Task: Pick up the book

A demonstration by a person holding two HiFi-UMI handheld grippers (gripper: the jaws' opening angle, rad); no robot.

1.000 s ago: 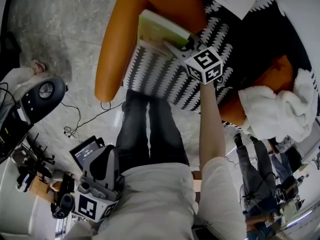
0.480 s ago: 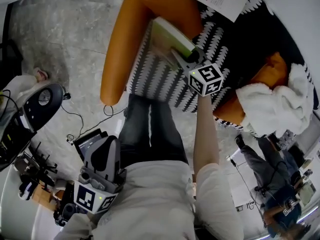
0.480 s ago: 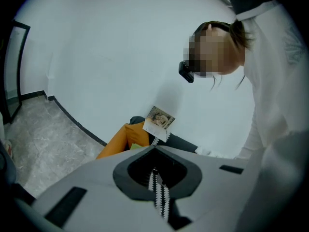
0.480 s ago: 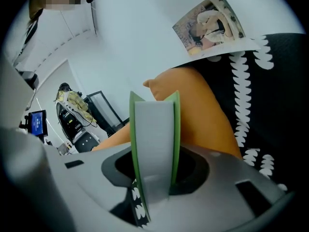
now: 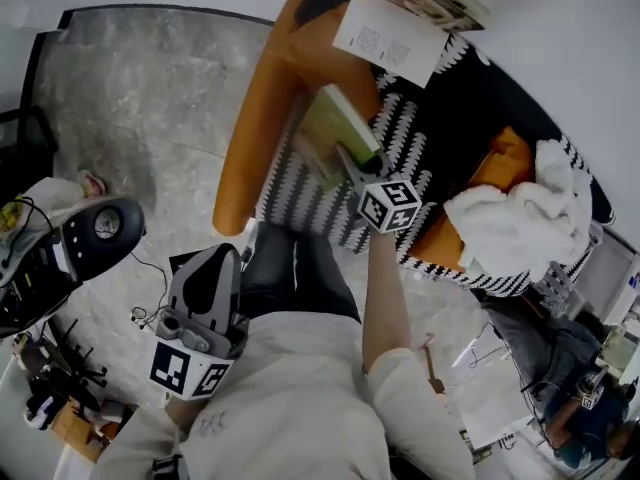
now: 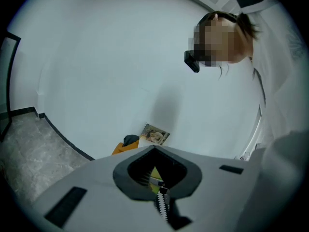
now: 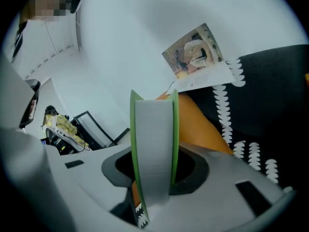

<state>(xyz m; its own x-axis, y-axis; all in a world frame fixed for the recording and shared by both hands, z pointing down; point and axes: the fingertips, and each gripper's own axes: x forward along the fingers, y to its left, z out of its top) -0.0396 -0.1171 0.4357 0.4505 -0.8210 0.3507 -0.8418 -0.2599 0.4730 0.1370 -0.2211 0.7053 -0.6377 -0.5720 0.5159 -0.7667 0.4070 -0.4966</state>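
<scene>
Book (image 5: 338,126) stands edge-on, pinched between the right tongs (image 5: 352,160); left tongs (image 6: 162,208) are pressed together.

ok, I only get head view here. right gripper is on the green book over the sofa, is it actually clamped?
Observer: Yes. In the right gripper view, the right gripper has the book edge-on between its jaws, one green cover against each jaw, page block facing the camera.
Operator: Tip grip or deep?
Observer: Looks deep. The book's near edge reaches back into the dark recess between the jaws.
Operator: Left gripper free?
Observer: The left gripper has its toothed jaws together with nothing between them.
</scene>
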